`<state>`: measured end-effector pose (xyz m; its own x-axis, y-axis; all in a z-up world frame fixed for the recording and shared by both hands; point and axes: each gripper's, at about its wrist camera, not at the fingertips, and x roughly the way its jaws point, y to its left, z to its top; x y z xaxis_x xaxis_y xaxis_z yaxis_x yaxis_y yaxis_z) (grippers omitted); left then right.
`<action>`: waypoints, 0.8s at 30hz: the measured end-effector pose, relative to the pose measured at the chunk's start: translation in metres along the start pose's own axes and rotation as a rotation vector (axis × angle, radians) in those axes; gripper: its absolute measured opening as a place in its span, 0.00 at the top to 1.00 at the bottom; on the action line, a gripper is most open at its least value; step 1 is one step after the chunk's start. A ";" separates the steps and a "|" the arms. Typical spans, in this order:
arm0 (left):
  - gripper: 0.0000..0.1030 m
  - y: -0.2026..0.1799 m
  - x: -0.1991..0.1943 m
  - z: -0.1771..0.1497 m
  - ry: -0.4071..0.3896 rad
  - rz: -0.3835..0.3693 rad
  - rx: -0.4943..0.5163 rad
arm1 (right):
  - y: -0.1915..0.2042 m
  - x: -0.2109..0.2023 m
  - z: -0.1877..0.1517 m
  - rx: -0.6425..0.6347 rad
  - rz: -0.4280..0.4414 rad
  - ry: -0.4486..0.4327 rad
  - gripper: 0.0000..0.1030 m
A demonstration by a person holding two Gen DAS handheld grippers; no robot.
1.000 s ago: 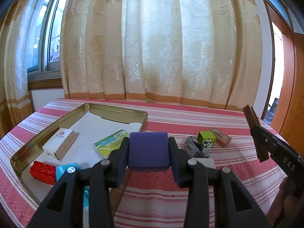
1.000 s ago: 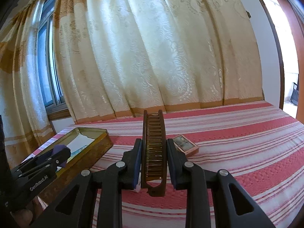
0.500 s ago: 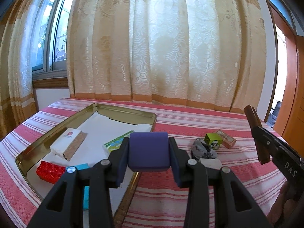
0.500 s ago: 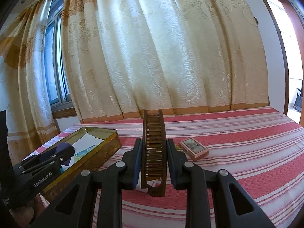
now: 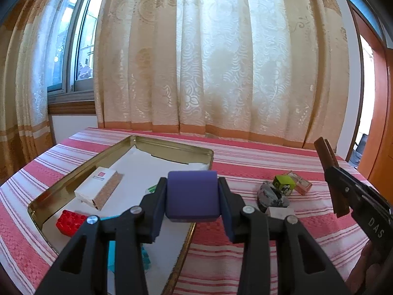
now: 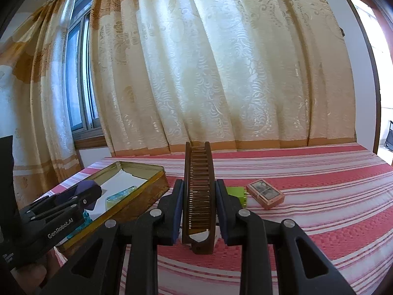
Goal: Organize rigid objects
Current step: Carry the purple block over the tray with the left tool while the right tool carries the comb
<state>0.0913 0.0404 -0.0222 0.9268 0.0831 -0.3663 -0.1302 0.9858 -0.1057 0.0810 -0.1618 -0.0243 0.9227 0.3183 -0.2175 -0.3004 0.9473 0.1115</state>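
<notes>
My left claw (image 5: pixel 192 217) grips a purple block (image 5: pixel 192 195), my right claw (image 6: pixel 199 215) a brown comb (image 6: pixel 199 191); several items fill the tin tray (image 5: pixel 172 145) ahead-left, four remain between them.

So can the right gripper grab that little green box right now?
Probably not yet. The right gripper is shut on the brown comb, so its jaws are full. The green box sits uncovered on the striped tablecloth, so the comb must go first.

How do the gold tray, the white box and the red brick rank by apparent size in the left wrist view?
1. gold tray
2. white box
3. red brick, partly hidden by the left gripper
</notes>
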 end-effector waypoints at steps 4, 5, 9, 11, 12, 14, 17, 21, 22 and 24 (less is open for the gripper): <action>0.62 0.003 -0.001 0.000 -0.005 0.008 -0.002 | 0.006 0.000 0.000 -0.011 0.007 -0.003 0.73; 0.62 0.003 -0.001 0.000 -0.007 0.010 -0.002 | 0.007 0.000 -0.001 -0.012 0.009 -0.004 0.73; 0.62 0.006 -0.001 0.000 -0.012 0.017 -0.004 | 0.010 0.001 -0.001 -0.019 0.017 -0.003 0.73; 0.62 0.008 -0.001 0.000 -0.014 0.021 -0.003 | 0.012 0.002 -0.002 -0.022 0.021 -0.003 0.73; 0.62 0.009 -0.002 0.000 -0.015 0.024 -0.004 | 0.013 0.002 -0.002 -0.023 0.023 -0.003 0.73; 0.62 0.010 -0.002 0.000 -0.019 0.029 -0.003 | 0.014 0.002 -0.002 -0.025 0.028 -0.003 0.73; 0.62 0.013 -0.002 0.000 -0.022 0.035 -0.002 | 0.019 0.003 -0.002 -0.034 0.035 -0.004 0.73; 0.62 0.016 -0.002 0.000 -0.026 0.044 -0.003 | 0.024 0.005 -0.002 -0.044 0.048 -0.003 0.73; 0.62 0.017 -0.002 0.001 -0.026 0.046 -0.003 | 0.026 0.006 -0.002 -0.047 0.050 -0.003 0.73; 0.62 0.019 -0.002 0.001 -0.027 0.048 -0.004 | 0.029 0.007 -0.002 -0.054 0.057 -0.001 0.73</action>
<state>0.0869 0.0586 -0.0225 0.9286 0.1339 -0.3460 -0.1757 0.9801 -0.0921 0.0784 -0.1319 -0.0247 0.9039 0.3717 -0.2117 -0.3651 0.9283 0.0710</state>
